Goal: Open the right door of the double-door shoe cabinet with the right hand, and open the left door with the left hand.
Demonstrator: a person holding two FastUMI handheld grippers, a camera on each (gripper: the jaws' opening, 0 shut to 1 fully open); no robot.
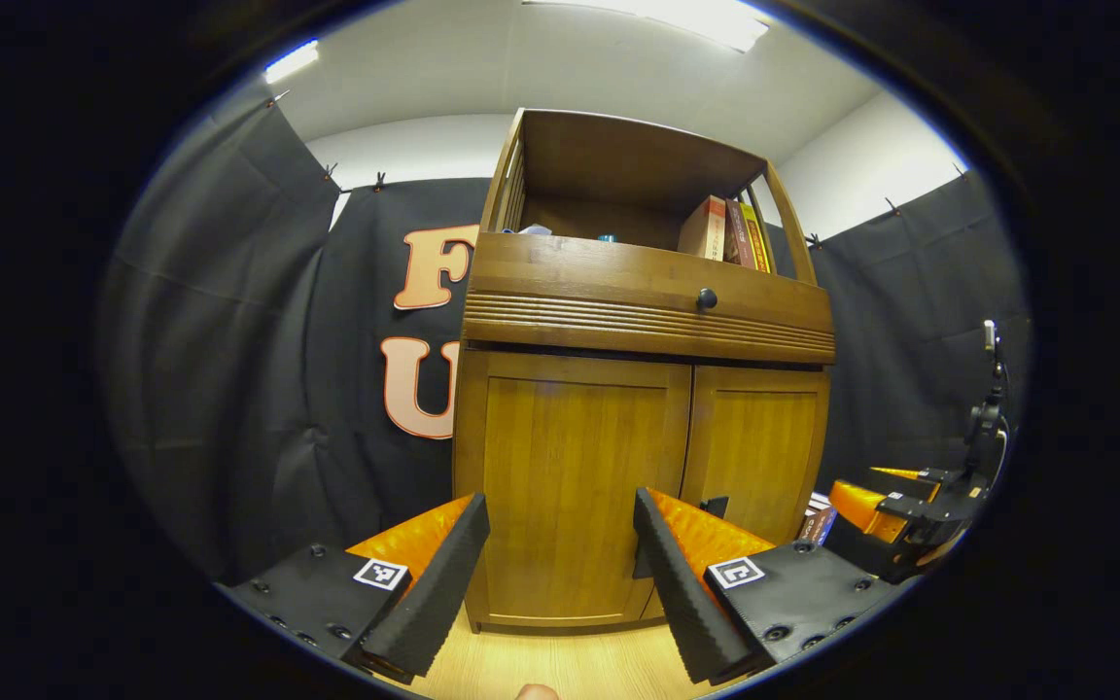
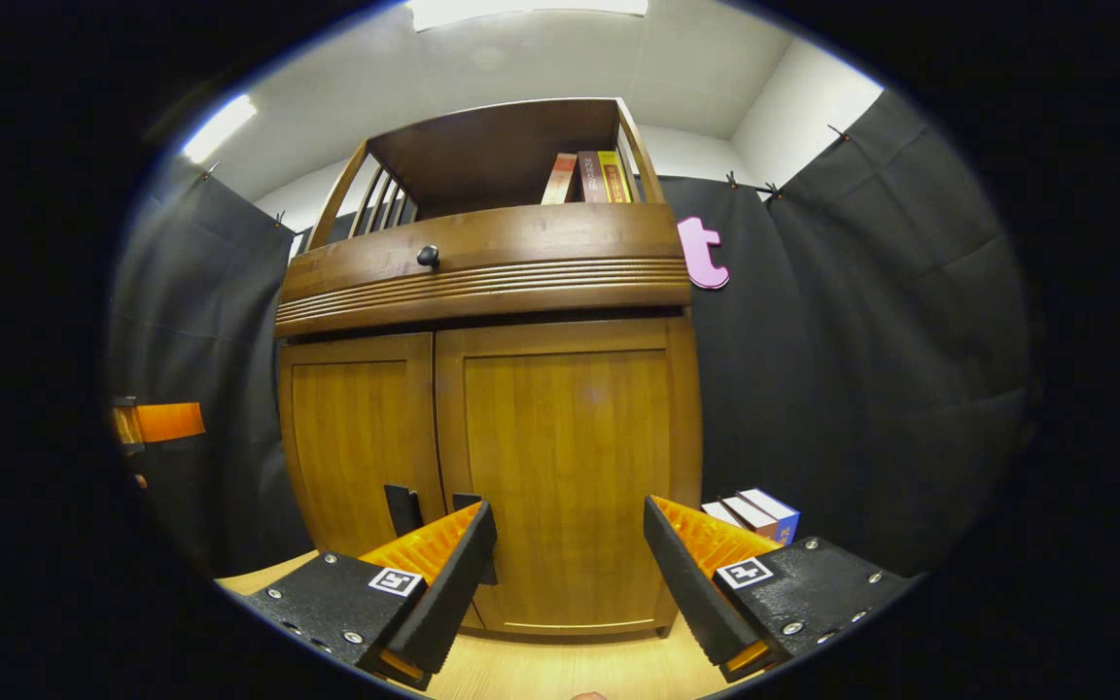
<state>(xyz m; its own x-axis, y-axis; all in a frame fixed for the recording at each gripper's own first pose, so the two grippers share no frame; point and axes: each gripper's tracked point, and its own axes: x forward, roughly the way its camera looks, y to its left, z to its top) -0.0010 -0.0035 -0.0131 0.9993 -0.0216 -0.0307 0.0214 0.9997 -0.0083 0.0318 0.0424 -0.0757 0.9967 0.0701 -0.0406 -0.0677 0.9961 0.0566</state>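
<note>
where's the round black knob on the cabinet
In the left gripper view the knob sits on the drawer front, above the closed doors and below the books.

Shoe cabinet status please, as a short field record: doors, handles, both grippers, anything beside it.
cabinet: shoe cabinet, upright, drawer knob above the doors
left door: left door, closed
right door: right door, closed
handles: dark handles at the centre seam, low down
left gripper: left gripper, open, facing left door, holding nothing
right gripper: right gripper, open, facing right door, holding nothing
beside cabinet: boxes on floor at right
</note>
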